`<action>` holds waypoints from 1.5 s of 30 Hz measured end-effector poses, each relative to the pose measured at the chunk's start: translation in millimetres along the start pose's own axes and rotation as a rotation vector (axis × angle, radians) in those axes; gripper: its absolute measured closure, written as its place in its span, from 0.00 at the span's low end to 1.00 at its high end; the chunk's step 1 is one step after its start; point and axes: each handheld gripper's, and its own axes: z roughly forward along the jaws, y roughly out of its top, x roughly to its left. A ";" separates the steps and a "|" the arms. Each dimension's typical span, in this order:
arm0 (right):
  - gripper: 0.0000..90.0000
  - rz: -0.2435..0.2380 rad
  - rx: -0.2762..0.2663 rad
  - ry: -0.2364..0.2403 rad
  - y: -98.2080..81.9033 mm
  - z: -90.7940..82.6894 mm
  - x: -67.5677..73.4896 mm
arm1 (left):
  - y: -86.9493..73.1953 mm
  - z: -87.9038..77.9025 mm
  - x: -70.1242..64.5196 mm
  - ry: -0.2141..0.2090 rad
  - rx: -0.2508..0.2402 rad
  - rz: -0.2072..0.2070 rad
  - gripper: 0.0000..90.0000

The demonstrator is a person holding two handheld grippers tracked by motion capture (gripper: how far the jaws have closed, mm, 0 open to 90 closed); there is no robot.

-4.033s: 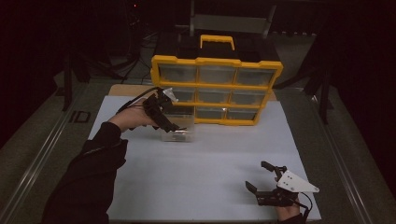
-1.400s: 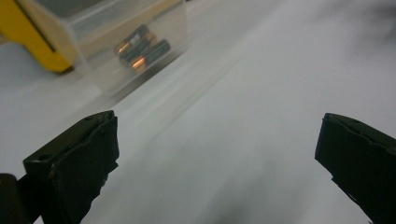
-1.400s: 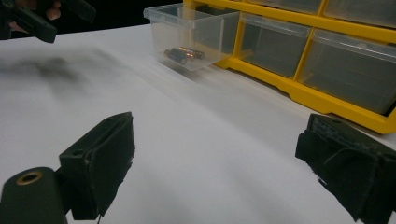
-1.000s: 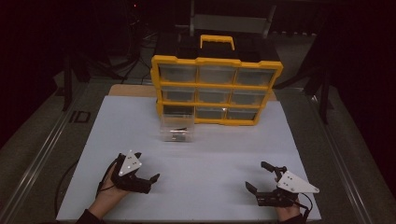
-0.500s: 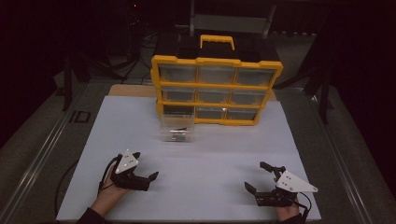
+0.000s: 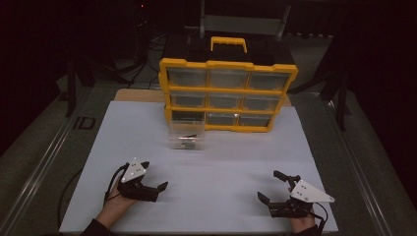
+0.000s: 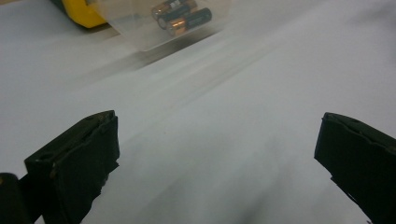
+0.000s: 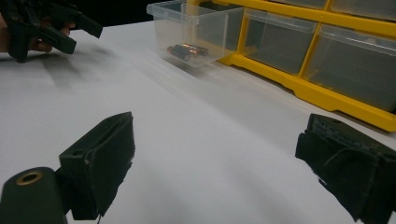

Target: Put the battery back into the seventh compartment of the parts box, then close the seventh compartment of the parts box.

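A clear plastic drawer (image 6: pixel 185 134) holding a few batteries (image 6: pixel 187 138) stands on the white table (image 6: pixel 221 182), pulled out in front of the yellow organiser (image 6: pixel 228 93). The same drawer (image 7: pixel 159 21) (image 8: pixel 194 32) and its batteries (image 7: pixel 182 17) (image 8: pixel 187 50) lie ahead of both gripper cameras. My left gripper (image 6: pixel 153 179) rests open near the table's front left, held in a hand, with nothing between its jaws. My right gripper (image 6: pixel 273 187) rests open at the front right, also empty. The left gripper (image 8: pixel 79 28) shows far off in the right gripper view.
The yellow organiser (image 8: pixel 327 51) with several clear drawers and a black top with a yellow handle (image 6: pixel 229 43) stands at the table's back. Its bottom-left slot (image 6: pixel 184 115) is open. Dark floor and metal rails flank the white table.
Four seconds ago my left gripper was at the drawer by the organiser; it has since drawn back to the front left of the table. Over the last second both grippers barely moved.
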 end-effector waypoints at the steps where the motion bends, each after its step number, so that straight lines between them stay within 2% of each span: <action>1: 0.10 0.000 0.001 0.001 0.0 0.2 0.1 | 0.4 0.0 -0.8 -0.006 -0.003 -0.003 0.00; 6: 0.10 -0.002 0.000 0.001 0.4 0.4 0.3 | 2.1 1.5 -6.2 -0.026 -0.006 0.009 0.00; 11: 0.10 -0.002 0.000 -0.002 0.9 0.1 1.2 | 3.3 -0.9 -5.2 -0.010 -0.031 -0.008 0.00; 15: 0.10 -0.003 0.002 -0.002 0.8 0.3 1.1 | 5.5 -2.6 -4.3 -0.006 -0.031 0.002 0.00; 19: 0.10 -0.004 0.005 -0.002 0.8 0.7 1.3 | 12.0 -4.5 -6.9 0.005 -0.053 -0.018 0.00; 22: 0.10 -0.002 0.005 -0.002 0.8 0.7 1.4 | 15.3 -5.8 -8.1 -0.006 -0.056 -0.022 0.00; 25: 0.10 -0.001 0.004 -0.004 0.9 0.5 1.3 | 20.2 -7.7 -10.2 0.005 -0.055 0.014 0.00; 26: 0.10 0.000 0.003 -0.005 1.0 0.4 1.2 | 22.5 -8.7 -11.3 0.011 -0.057 0.025 0.00; 27: 0.10 0.000 0.003 -0.006 1.0 0.3 1.1 | 26.4 -10.5 -11.7 -0.005 -0.064 0.025 0.00; 30: 0.10 -0.001 0.007 -0.008 0.9 0.7 1.1 | 32.0 -13.5 -13.1 -0.005 -0.072 0.022 0.02; 33: 0.10 -0.003 0.006 -0.008 1.1 0.8 1.3 | 42.6 -18.3 -15.2 0.010 -0.048 -0.012 0.03; 36: 0.10 -0.003 0.005 -0.009 1.2 0.7 1.2 | 52.3 -23.2 -16.0 0.006 -0.061 -0.037 0.02; 42: 0.10 -0.003 0.002 -0.007 1.5 0.2 1.2 | 68.6 -25.1 -20.8 0.016 -0.062 -0.026 0.02; 45: 0.10 -0.003 0.002 -0.007 1.4 0.4 1.3 | 75.5 -22.3 -24.9 0.045 -0.055 0.001 0.00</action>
